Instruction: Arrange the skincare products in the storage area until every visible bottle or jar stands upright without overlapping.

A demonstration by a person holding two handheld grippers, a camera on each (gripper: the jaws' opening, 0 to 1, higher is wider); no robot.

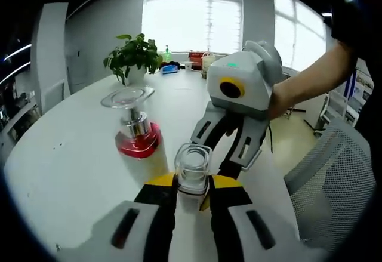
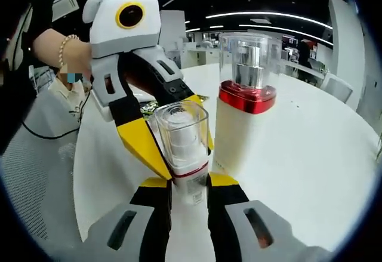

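No lettering, label or number can be read on anything.

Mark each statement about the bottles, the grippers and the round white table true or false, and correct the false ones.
1. The small white bottle with a clear square cap lies on its side. False: it stands upright between jaws.
2. Both the left gripper and the right gripper are closed on that small bottle. True.
3. The tall white bottle with a red collar and clear cap stands upright on the round white table. True.
4. The tall bottle's collar is blue. False: it is red.
5. A green potted plant stands on the table beyond the tall bottle. True.
6. The tall bottle is held by a gripper. False: it stands free beside the small one.
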